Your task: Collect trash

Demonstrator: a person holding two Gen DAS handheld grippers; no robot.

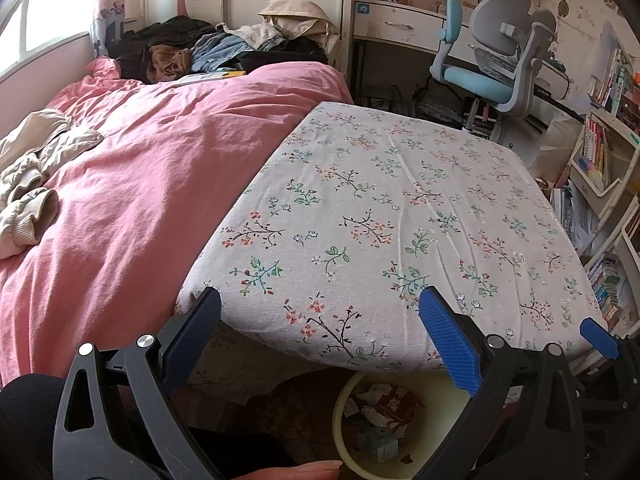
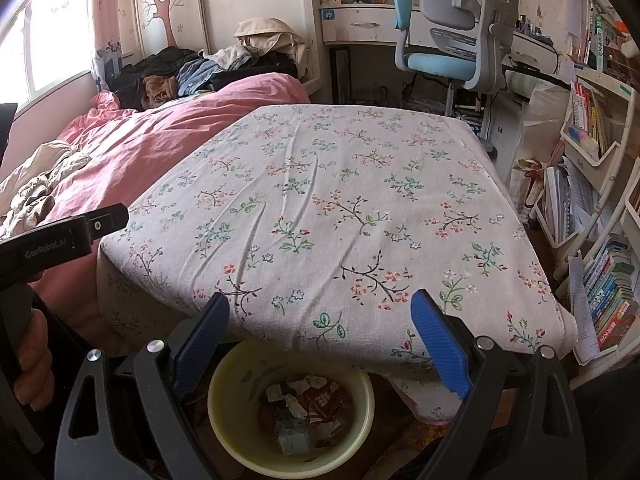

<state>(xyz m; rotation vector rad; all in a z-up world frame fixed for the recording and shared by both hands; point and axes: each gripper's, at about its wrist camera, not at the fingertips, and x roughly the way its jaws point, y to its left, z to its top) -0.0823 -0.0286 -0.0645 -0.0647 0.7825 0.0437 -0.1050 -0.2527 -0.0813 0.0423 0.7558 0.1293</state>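
Bed (image 1: 132,168): the largest item before you, under a rumpled pink cover, running along the window wall on the left. A heap of dark and denim clothes (image 1: 200,50) sits at its far end; a cream garment (image 1: 28,184) lies crumpled on its near left part.

Table (image 2: 320,208): draped in a white cloth printed with small flower sprigs, standing just beside the bed, its near edge right in front of both your tools. The cloth top is bare.

Desk chair (image 2: 452,40): grey back, blue seat, beyond the table's far edge, at a white desk.

Bookshelves (image 2: 600,160): white, along the right wall, packed with books and papers.

Bin (image 2: 240,412): pale yellow, round, on the floor below the table's near edge, partly tucked under the cloth's overhang. From the right wrist camera you look almost straight down into it, between the fingers.

Trash (image 2: 304,404): inside the bin, crumpled white paper scraps, a dark red printed wrapper and a pale blue-grey lump, resting together on the bottom.

Left gripper (image 1: 320,312): blue pads spread wide, nothing between them, held over the table's near edge with the bin below it. Your hand grips its handle at the left edge of the right wrist view.

Right gripper (image 2: 320,316): fingers spread wide as well, empty, above the bin.
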